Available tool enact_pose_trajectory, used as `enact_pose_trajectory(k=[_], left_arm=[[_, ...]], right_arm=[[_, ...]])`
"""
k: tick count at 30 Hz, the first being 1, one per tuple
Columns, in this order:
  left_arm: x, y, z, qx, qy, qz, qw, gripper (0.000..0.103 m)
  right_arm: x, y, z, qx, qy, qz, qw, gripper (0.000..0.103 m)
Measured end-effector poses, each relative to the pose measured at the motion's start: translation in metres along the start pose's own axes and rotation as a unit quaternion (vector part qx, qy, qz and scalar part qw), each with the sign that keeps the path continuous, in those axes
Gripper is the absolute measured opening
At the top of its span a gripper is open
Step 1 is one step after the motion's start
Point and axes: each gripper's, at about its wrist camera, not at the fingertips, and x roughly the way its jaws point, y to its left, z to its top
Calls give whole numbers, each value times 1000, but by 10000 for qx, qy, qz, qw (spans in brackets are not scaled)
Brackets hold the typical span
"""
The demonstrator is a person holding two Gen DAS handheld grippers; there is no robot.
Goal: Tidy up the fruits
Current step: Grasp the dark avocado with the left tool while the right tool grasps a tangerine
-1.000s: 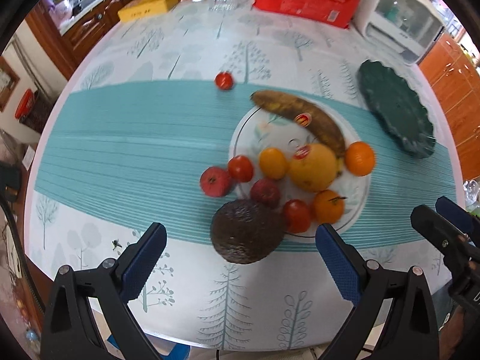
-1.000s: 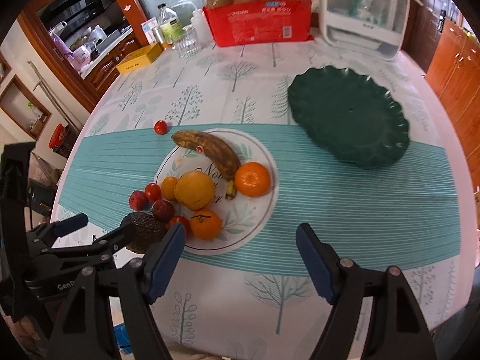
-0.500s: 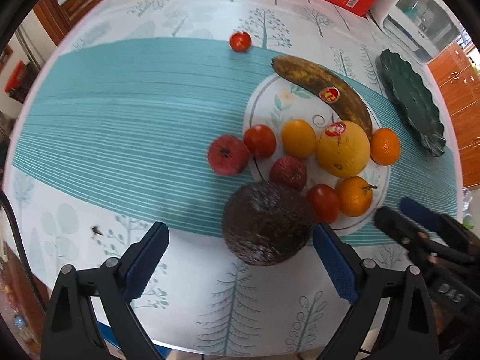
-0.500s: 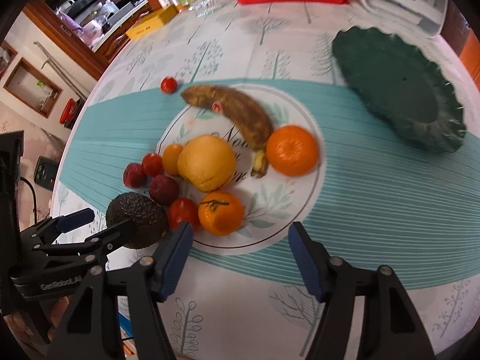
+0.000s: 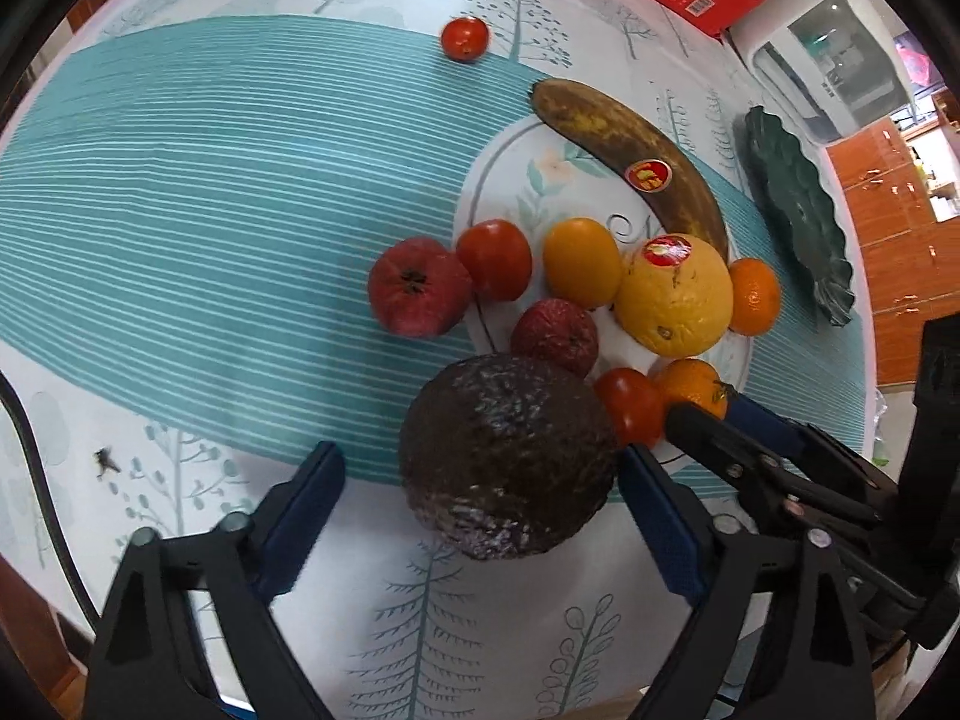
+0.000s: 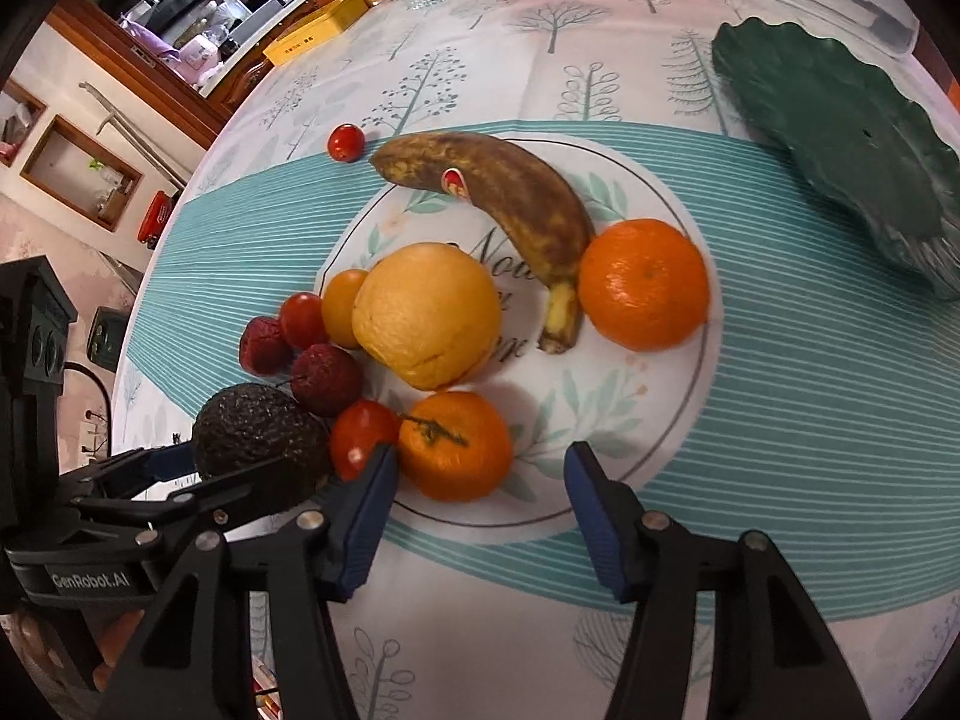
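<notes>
Presently, scene: fruit is gathered on and around a printed white circle on a round table point(image 6: 780, 420) covered by a teal-striped cloth.
Left gripper point(image 5: 480, 483): its jaws have just been closing and now stand wide on either side of the avocado point(image 5: 507, 456); the right blue pad is seen just at the skin, a gap is left at the left pad, so no grip is made.
Right gripper point(image 6: 480, 492): its jaws have just been closing and stand partly open; the stemmed tangerine point(image 6: 454, 444) is seen between them, close to the left pad, well clear of the right one; nothing is held.
Avocado: placed at the circle's 7 o'clock edge in the right wrist view, touching a tomato point(image 6: 362, 438).
Stemmed tangerine: set at 6 o'clock on the circle, just beside that tomato.
Large orange point(image 6: 427, 315): found near the centre, at 12 o'clock from the stemmed tangerine.
Banana point(image 6: 510, 204): brown, stickered, laid across the circle's 12 o'clock part.
Second tangerine point(image 6: 643, 283): seen at 3 o'clock, touching the banana's stem end.
Small fruits: a yellow-orange one point(image 6: 339, 306), another tomato point(image 6: 302, 319) and two rough red fruits point(image 6: 327, 378) are clustered at 9 o'clock.
Lone tomato point(image 6: 346, 142): left apart at 11 o'clock.
Green plate point(image 6: 840, 138): seen at 2 o'clock, holding nothing.
</notes>
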Motion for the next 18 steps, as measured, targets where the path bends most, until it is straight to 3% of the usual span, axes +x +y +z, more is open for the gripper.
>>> enact_pose_trajectory(k=[2, 5, 18], left_arm=[[1, -2, 0, 51, -21, -54, 10000, 80], [2, -7, 1, 181, -66, -127, 9997, 71], [1, -17, 0, 378, -276, 79, 9989, 69]], right_arm=[[1, 1, 1, -34, -54, 39, 10000, 52], [2, 1, 2, -21, -49, 234, 9997, 40], [-1, 6, -2, -167, -174, 174, 9996, 38]])
